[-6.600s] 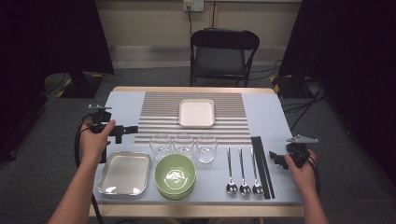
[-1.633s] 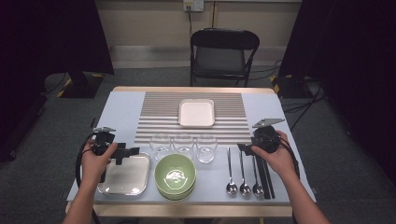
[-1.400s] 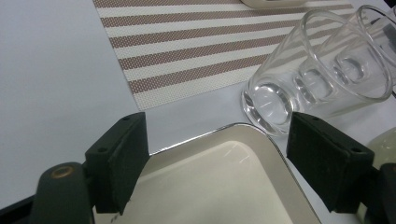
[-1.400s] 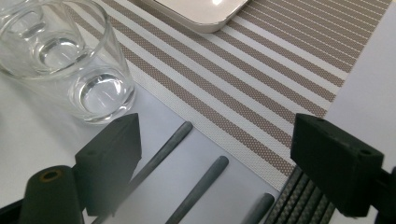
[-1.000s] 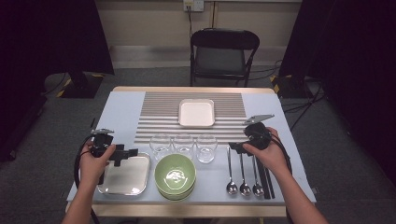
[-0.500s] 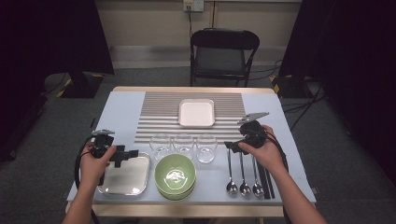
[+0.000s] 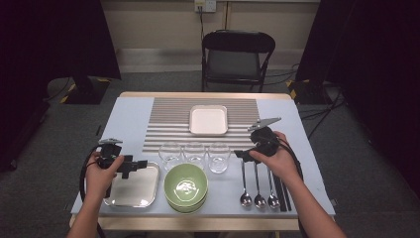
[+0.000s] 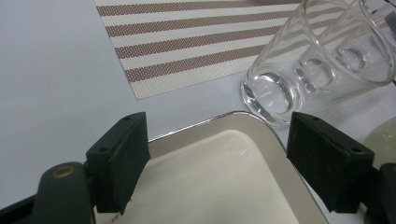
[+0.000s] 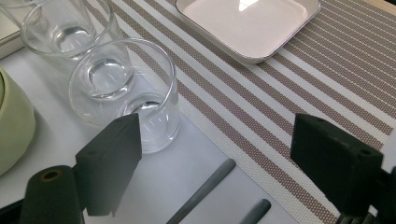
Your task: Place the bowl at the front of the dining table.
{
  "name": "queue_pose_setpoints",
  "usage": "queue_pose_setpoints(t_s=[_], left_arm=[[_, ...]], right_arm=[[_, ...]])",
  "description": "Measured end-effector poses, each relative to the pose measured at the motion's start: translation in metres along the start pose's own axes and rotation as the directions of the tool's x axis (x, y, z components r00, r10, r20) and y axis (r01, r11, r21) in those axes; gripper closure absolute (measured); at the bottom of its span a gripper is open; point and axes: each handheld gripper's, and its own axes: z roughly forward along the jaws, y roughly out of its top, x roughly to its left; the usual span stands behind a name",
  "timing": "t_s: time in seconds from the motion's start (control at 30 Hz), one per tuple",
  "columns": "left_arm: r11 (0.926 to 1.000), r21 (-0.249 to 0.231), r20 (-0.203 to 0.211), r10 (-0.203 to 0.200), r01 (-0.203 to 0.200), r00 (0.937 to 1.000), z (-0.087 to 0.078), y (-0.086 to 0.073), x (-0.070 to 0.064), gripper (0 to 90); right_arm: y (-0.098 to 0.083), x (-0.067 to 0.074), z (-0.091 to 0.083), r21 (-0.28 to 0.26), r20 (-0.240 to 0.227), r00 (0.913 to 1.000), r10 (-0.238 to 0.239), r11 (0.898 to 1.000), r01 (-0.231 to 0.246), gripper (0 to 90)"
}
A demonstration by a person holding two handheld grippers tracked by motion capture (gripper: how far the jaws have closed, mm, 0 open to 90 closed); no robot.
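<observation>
Far left, we see the left gripper (image 7: 130, 166) held low over the near-left part of the tabletop (image 7: 126, 116), fingers (image 8: 119, 158) spread wide and holding nothing. It sits over the upper edge of the steel tray (image 7: 132, 187); in the left gripper view the tray's rim (image 8: 196, 126) runs between the two fingers, and whether they touch it we cannot tell.

Just right of the tray stands a row of three glasses. The left glass (image 7: 170, 153) is near the left gripper's tip but apart from it. Then the middle glass (image 7: 194, 152) and the right glass (image 7: 218, 155). In front of them, touching none that we can make out, sits the green bowl stack (image 7: 186, 186).

Behind the glasses lies the striped mat (image 7: 168, 124), with the white dish (image 7: 208, 120) on its far middle.

Right of the glasses we find the right gripper (image 7: 241, 154), pointed left toward the right glass, fingers (image 9: 109, 161) wide apart and empty. In the right gripper view that glass (image 9: 140, 93) stands just ahead of the left finger, near but not between the two.

Under and in front of the right hand (image 7: 272, 158) lie three spoons (image 7: 258, 191) side by side, bowls toward us, with black chopsticks (image 7: 281, 193) just to their right.
</observation>
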Motion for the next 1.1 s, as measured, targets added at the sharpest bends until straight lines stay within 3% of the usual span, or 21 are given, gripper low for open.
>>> queue_pose_setpoints(t_s=[1.1], left_arm=[[1.0,0.007,0.012,0.007,-0.007,0.9999,0.006,0.002,-0.003,21.4]], right_arm=[[0.017,0.014,-0.006,-0.002,-0.029,0.9994,-0.02,1.0,0.02,16.0]])
